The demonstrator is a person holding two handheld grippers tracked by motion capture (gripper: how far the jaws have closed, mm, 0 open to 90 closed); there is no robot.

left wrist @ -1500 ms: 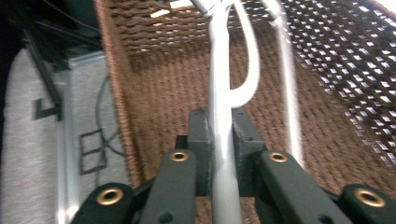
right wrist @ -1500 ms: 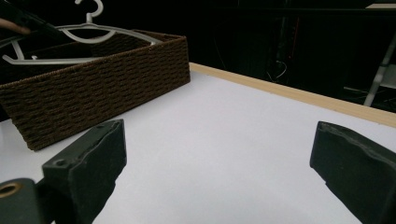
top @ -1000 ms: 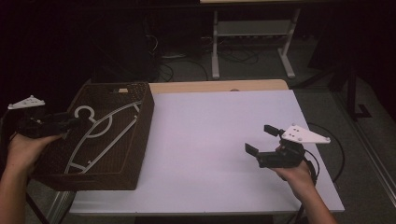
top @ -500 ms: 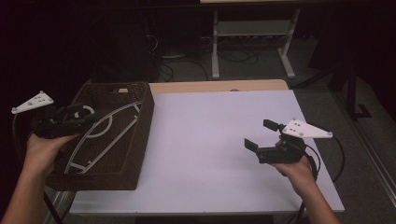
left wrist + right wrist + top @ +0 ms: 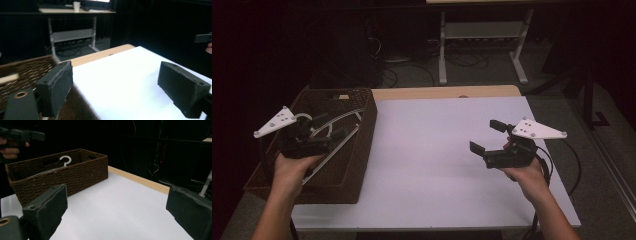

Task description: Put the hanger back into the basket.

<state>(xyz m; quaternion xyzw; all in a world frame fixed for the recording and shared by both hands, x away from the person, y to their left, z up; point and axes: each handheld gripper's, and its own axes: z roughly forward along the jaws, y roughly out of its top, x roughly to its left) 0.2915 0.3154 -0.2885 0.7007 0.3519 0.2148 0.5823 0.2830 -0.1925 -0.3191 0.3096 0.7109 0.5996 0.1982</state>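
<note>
A brown wicker basket (image 5: 362,150) stands at the table's left end, with white clothes hangers (image 5: 343,116) lying inside it. My left gripper (image 5: 331,127) hovers over the basket, open and holding nothing. In the left gripper view its jaws (image 5: 120,90) stand wide apart above the basket rim (image 5: 27,68) and the white table. My right gripper (image 5: 487,136) is held open over the table's right part, also holding nothing. The right gripper view looks between its jaws (image 5: 112,220) at the basket (image 5: 75,177), where a white hanger hook (image 5: 65,160) rises above the rim.
The white tabletop (image 5: 427,165) stretches between basket and right hand, with a wooden strip (image 5: 442,93) along its far edge. A white-legged desk frame (image 5: 482,45) and cables stand on the floor behind. The other hand's gripper (image 5: 22,135) shows at top left.
My left gripper has moved right, from the basket's left edge to over its inside. The right gripper has barely shifted. Both stay open.
</note>
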